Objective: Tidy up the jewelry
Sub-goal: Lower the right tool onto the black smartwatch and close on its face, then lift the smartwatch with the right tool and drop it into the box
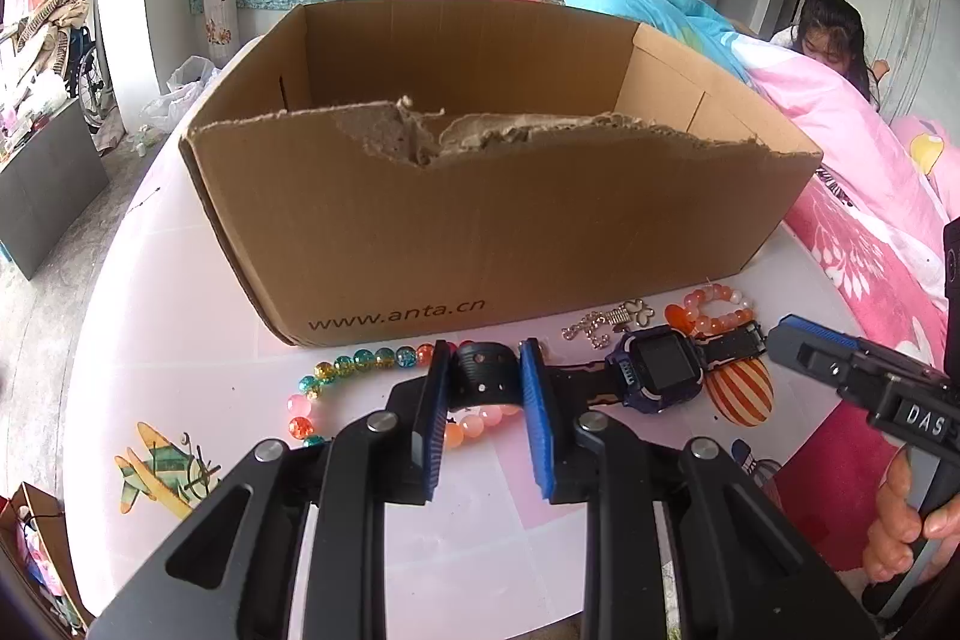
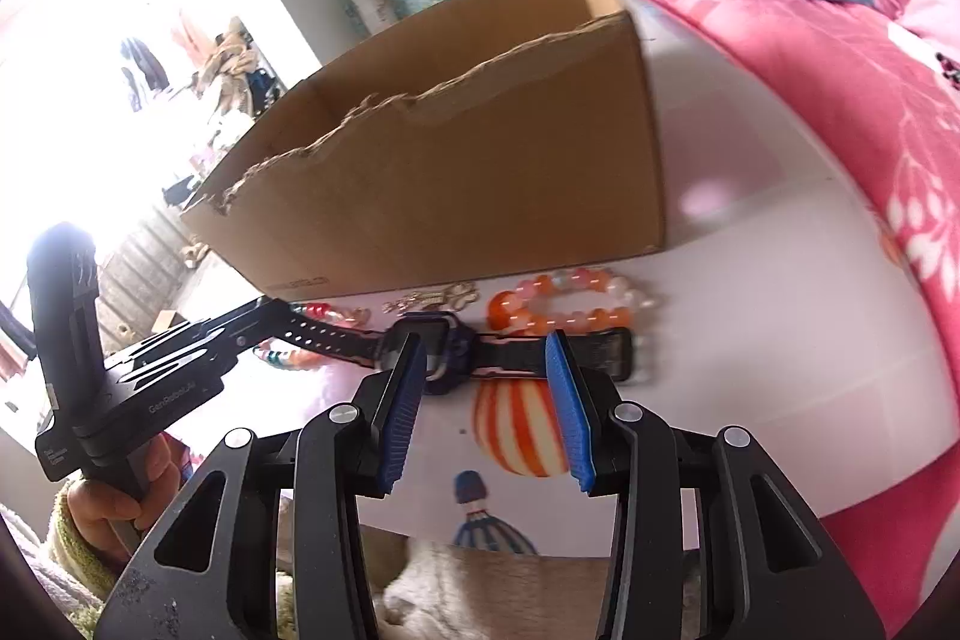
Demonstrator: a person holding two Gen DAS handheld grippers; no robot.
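A dark blue smartwatch lies on the white table in front of a torn cardboard box. My left gripper is shut on its perforated black strap, the blue pads pressing on both sides. In the right wrist view the right gripper hovers over the watch, jaws apart, with the other strap lying between them untouched. A multicoloured bead bracelet, an orange-and-white bead bracelet and a silver chain with a butterfly charm lie beside the watch.
The box stands open-topped just behind the jewelry. Pink bedding borders the table on the right, where a person sits. A hand holds the right gripper's handle. Stickers, among them a striped balloon, decorate the tabletop.
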